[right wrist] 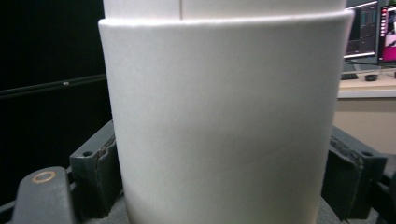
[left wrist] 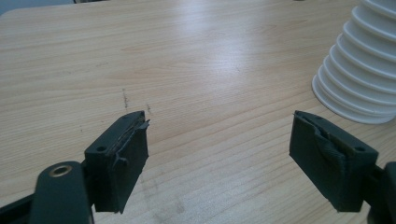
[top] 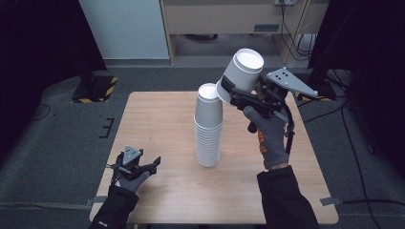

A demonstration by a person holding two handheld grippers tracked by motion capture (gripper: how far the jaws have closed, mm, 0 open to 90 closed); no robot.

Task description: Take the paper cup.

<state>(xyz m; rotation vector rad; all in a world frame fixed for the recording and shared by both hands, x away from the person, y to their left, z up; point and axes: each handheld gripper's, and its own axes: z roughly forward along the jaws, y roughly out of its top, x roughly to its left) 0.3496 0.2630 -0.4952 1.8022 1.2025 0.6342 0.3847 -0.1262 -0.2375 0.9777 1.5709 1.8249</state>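
Observation:
A tall stack of upturned white paper cups (top: 208, 126) stands near the middle of the wooden table (top: 157, 119); its ribbed lower rims (left wrist: 362, 70) show at the right of the left gripper view. My right gripper (top: 234, 93) is raised above and right of the stack's top, shut on a single white cup (top: 243, 71) held upside down and tilted. That cup (right wrist: 224, 126) sits squeezed between both jaws. My left gripper (top: 150, 164) rests low at the table's front left, open, nothing between its pads (left wrist: 126, 161).
Bare wood lies ahead of the left gripper. Beyond the table are grey carpet, a black-and-yellow striped base (top: 95, 88) at the back left, cables (top: 344, 114) at the right and a wooden desk (top: 229, 19) at the back. Monitors (right wrist: 371, 30) glow behind the held cup.

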